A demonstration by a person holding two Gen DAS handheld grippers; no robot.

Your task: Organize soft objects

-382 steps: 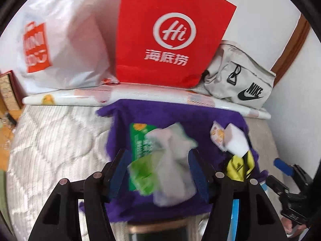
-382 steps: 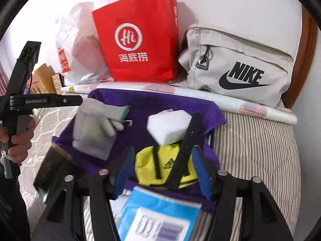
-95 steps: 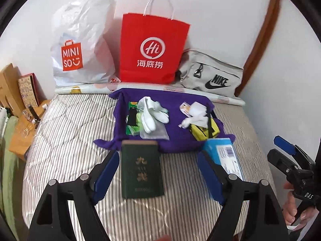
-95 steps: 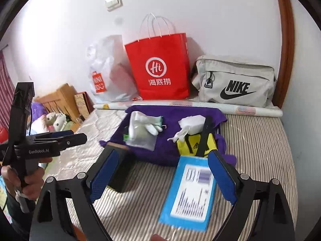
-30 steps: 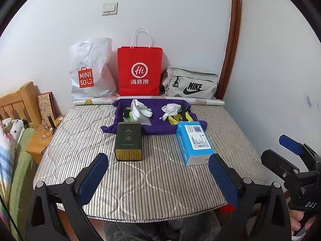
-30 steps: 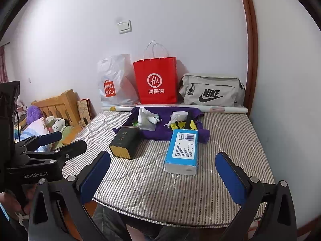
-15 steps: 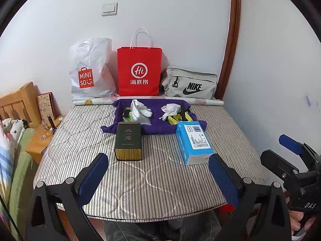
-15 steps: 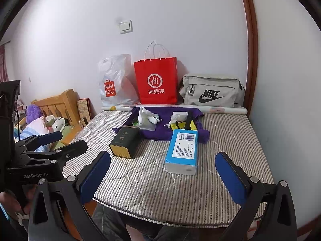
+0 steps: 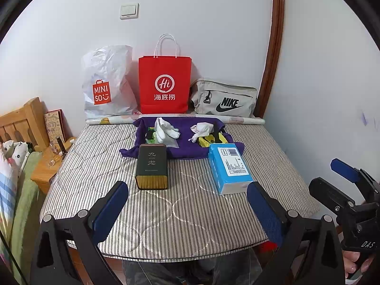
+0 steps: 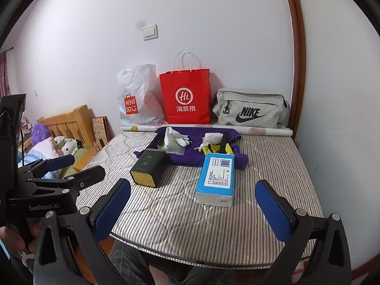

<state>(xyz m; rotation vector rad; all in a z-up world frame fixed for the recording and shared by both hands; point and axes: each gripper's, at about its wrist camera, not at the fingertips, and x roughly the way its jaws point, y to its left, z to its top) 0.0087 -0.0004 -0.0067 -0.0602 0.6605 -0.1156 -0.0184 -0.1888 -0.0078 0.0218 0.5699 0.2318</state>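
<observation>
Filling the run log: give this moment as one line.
left gripper: open, empty | right gripper: open, empty | gloves, tissue: on purple cloth

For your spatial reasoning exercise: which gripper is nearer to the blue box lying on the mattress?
Right, though only slightly. The right gripper faces the blue box almost straight ahead; the left gripper has it ahead and off to its right. Both hang back, jaws open.

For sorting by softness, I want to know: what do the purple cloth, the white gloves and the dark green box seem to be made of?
Purple cloth: soft matte fabric, probably fleece; its edges bunch and fold.
White gloves: thin knit textile, limp and crumpled.
Dark green box: rigid, probably card or tin; straight edges, slight sheen, gold end.
</observation>
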